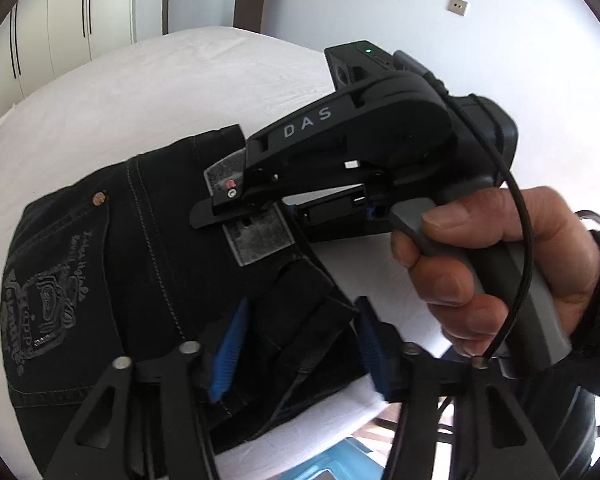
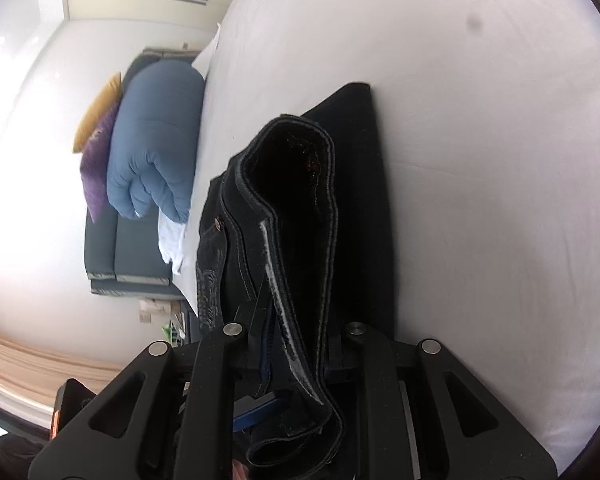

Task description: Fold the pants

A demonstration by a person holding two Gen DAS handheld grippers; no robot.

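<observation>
White bed (image 2: 500,160), black pants (image 2: 300,220) lengthwise away

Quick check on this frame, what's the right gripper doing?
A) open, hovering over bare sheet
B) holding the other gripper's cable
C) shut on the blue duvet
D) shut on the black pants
D: in the right wrist view the right gripper has its jaws closed on a folded edge of the black pants, which run up from between the fingers over the white bed.

Black denim pants (image 1: 148,240) lie folded on white bed (image 1: 140,92).
</observation>
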